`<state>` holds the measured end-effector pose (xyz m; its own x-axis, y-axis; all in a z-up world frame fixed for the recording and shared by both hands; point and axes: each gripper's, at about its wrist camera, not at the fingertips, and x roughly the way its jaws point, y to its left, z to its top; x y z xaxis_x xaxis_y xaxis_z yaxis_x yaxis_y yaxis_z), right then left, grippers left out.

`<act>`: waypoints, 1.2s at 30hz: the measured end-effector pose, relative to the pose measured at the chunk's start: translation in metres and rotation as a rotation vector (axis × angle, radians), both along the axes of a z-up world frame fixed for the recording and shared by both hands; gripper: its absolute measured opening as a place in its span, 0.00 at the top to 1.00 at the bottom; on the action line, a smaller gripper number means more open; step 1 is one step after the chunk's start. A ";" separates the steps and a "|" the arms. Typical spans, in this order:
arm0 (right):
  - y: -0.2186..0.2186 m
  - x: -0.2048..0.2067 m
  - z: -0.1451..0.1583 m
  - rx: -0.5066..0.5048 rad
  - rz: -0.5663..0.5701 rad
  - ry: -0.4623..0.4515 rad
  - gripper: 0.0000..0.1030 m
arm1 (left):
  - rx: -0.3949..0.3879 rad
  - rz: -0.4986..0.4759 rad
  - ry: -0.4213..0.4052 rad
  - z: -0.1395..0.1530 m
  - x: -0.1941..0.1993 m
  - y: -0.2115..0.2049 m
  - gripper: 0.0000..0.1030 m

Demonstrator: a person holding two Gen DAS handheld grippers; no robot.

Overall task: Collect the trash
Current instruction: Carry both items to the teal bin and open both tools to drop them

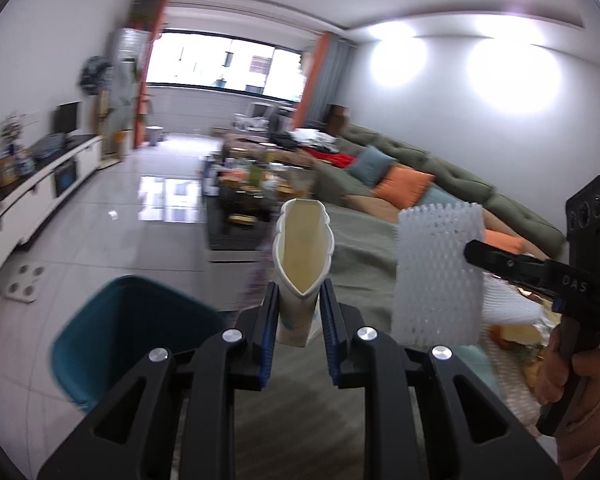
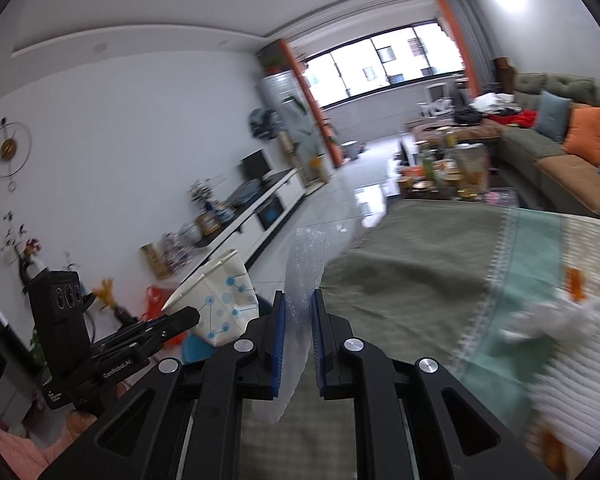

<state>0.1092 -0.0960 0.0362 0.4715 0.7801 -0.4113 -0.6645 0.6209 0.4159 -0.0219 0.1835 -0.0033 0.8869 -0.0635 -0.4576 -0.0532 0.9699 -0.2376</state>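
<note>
My left gripper (image 1: pixel 298 300) is shut on a squashed white paper cup (image 1: pixel 302 248), held upright above the table; the cup also shows in the right wrist view (image 2: pixel 220 300). My right gripper (image 2: pixel 298 312) is shut on a white foam net sleeve (image 2: pixel 304 276), which shows in the left wrist view (image 1: pixel 436 272) to the right of the cup. A teal trash bin (image 1: pixel 128 332) stands on the floor, low and left of the left gripper. More white trash (image 2: pixel 556 320) lies on the table at the right.
The table has a green cloth (image 2: pixel 400 280) with a pale quilted part at the right. A cluttered coffee table (image 1: pixel 244 196) and a green sofa (image 1: pixel 440 172) lie ahead. A white TV cabinet (image 1: pixel 32 192) runs along the left wall.
</note>
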 end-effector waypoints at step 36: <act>0.203 0.036 -0.072 -0.211 0.236 0.198 0.76 | -0.134 0.283 0.251 -0.087 0.010 0.121 0.73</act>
<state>0.1448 0.1068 -0.0359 0.1840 0.7462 -0.6398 -0.7192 0.5459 0.4298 -0.0118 0.3043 -0.0904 0.7396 0.0938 -0.6665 -0.3864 0.8699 -0.3064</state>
